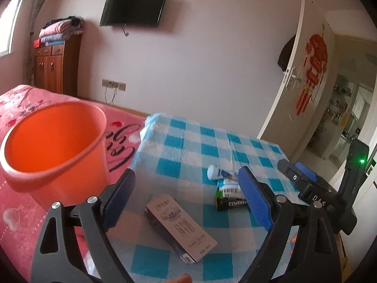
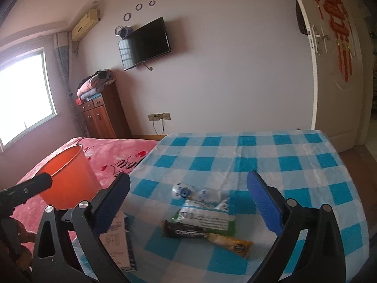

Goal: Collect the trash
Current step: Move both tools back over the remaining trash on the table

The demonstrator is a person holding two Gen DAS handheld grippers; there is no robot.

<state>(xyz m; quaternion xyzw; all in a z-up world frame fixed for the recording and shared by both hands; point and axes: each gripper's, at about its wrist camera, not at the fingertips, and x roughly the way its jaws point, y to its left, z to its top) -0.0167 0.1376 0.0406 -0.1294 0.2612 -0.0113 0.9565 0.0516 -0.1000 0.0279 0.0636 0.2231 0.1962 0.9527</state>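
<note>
On the blue checked tablecloth [image 1: 188, 141] lie a grey cardboard box [image 1: 181, 228], a black and yellow snack bar wrapper [image 2: 205, 235], a green and white packet [image 2: 207, 219] and a crumpled white and blue tube [image 2: 195, 192]. An orange bin [image 1: 54, 146] stands left on the pink bed. My left gripper [image 1: 186, 195] is open and empty, hovering above the box. My right gripper [image 2: 188, 202] is open and empty, hovering above the packet and wrapper; it shows at the right in the left wrist view [image 1: 304, 179]. The box [image 2: 120, 243] is partly hidden behind the right gripper's left finger.
A pink bedspread [image 1: 21, 212] lies left of the table. A wooden cabinet [image 2: 103, 115] with folded clothes stands at the wall under a TV [image 1: 134, 8]. A white door [image 1: 304, 77] stands open at the right.
</note>
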